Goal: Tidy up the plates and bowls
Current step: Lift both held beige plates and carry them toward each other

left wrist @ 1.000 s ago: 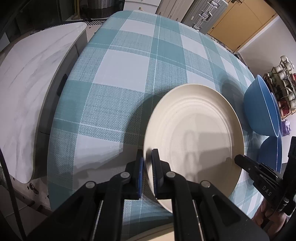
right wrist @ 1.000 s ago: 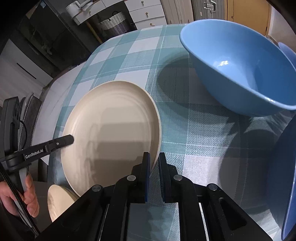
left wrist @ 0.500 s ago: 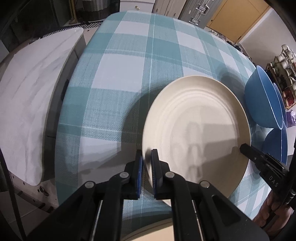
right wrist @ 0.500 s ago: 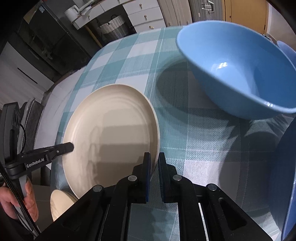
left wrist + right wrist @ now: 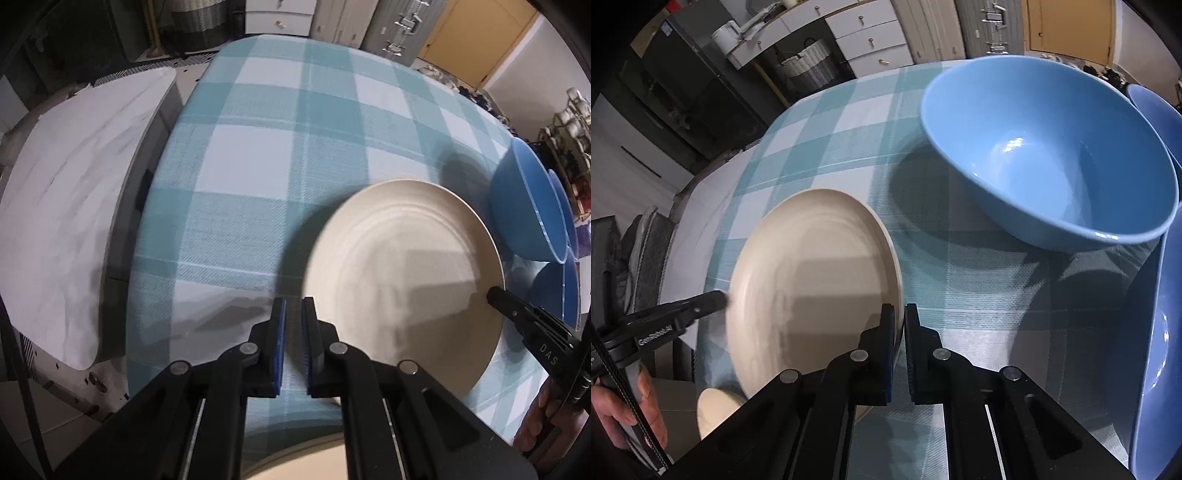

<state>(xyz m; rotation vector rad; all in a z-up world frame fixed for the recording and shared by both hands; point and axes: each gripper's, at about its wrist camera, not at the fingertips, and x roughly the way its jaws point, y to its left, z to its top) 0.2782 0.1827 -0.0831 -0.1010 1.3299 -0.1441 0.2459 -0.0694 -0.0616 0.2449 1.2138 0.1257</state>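
A cream plate [image 5: 406, 273] lies over the teal checked tablecloth [image 5: 280, 177], slightly blurred. My left gripper [image 5: 293, 314] is just left of the plate's near-left rim, jaws a narrow gap apart with only cloth between them. My right gripper [image 5: 899, 317] is shut on the plate's right rim [image 5: 849, 280]; it also shows in the left wrist view [image 5: 517, 317] at the plate's right edge. A light blue bowl [image 5: 1049, 155] stands behind, with other blue bowls [image 5: 1156, 369] at the right. Another cream plate [image 5: 306, 458] lies under my left gripper.
A white-covered surface [image 5: 62, 229] lies left of the table, beyond its edge. Drawers [image 5: 871, 40] and a wicker basket [image 5: 809, 66] stand behind. A rack of cups [image 5: 569, 147] is at the far right.
My left gripper has let go of the plate's rim and shifted slightly left; the plate has slid right, held only by the right gripper.
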